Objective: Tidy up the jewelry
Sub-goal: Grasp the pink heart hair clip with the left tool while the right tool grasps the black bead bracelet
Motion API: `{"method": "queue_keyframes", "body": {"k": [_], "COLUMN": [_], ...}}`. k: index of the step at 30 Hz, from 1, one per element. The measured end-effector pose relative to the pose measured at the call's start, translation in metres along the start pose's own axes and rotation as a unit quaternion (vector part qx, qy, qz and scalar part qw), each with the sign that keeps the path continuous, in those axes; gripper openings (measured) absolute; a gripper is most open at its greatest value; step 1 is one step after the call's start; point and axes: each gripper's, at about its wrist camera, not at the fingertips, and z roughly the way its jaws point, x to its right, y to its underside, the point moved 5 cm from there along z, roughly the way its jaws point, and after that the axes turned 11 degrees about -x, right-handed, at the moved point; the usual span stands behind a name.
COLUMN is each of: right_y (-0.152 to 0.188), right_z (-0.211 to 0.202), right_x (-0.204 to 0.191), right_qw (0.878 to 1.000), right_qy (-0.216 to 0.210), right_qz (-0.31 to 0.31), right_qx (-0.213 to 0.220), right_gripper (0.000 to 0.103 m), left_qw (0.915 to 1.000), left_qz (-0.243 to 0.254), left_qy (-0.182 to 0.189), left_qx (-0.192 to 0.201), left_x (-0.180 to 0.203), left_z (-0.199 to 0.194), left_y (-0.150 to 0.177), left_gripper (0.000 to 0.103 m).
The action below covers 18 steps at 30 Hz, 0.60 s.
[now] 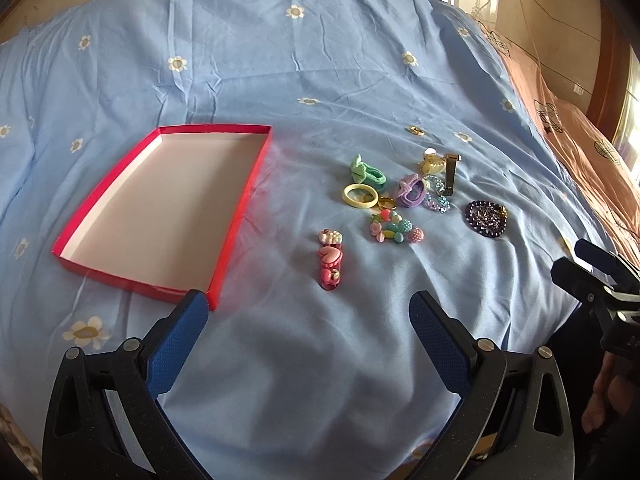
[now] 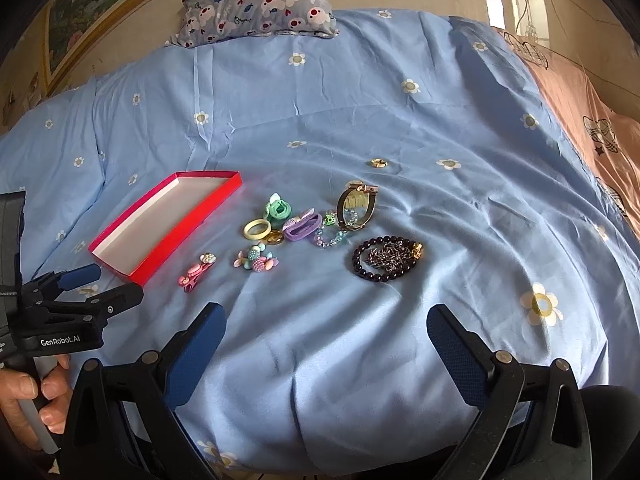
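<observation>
While both grippers hover low in frame with fingers spread wide and gripping nothing, the left gripper point(image 1: 308, 310) sits just below the pink heart-and-flower hair clip point(image 1: 330, 258) and the shallow red cardboard tray point(image 1: 236, 216) at centre-left. Further up from the right gripper point(image 2: 324, 320) lies the dark beaded bracelet point(image 2: 384, 258) on the blue flowered bedsheet point(image 2: 360, 100).
</observation>
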Motion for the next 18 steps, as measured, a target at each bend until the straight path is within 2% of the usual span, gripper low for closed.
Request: {"method": "queue_keyframes", "body": {"k": [2, 4, 6, 10, 12, 18], "right_y": [-0.003, -0.004, -0.006, -0.011, -0.014, -0.024], "right_z": [0.003, 0.010, 0.018, 0.033, 0.041, 0.063], "right_x": [0.003, 0.008, 0.013, 0.027, 0.035, 0.062], "right_qw": [1.000, 0.999, 0.999, 0.998, 0.997, 0.993], "right_qy": [0.000, -0.007, -0.011, -0.005, 0.001, -0.002], "right_qz": [0.003, 0.014, 0.020, 0.034, 0.042, 0.088], "right_qx": [-0.003, -0.028, -0.040, -0.058, -0.064, -0.079], "right_gripper": [0.093, 0.089, 0.079, 0.067, 0.054, 0.042], "left_qw": [0.9999, 0.9997, 0.9994, 0.9986, 0.9979, 0.9965], "left_qz": [0.004, 0.008, 0.014, 0.028, 0.034, 0.040], "left_qy": [0.009, 0.016, 0.020, 0.020, 0.014, 0.012], "left_qx": [-0.007, -0.016, -0.023, -0.041, -0.053, -0.072], "left_x": [0.001, 0.003, 0.004, 0.008, 0.009, 0.010], "left_z": [0.005, 0.012, 0.019, 0.036, 0.045, 0.063], "left_y": [-0.005, -0.009, -0.015, -0.024, -0.027, -0.031], "left_gripper": [0.096, 0.091, 0.088, 0.080, 0.078, 0.073]}}
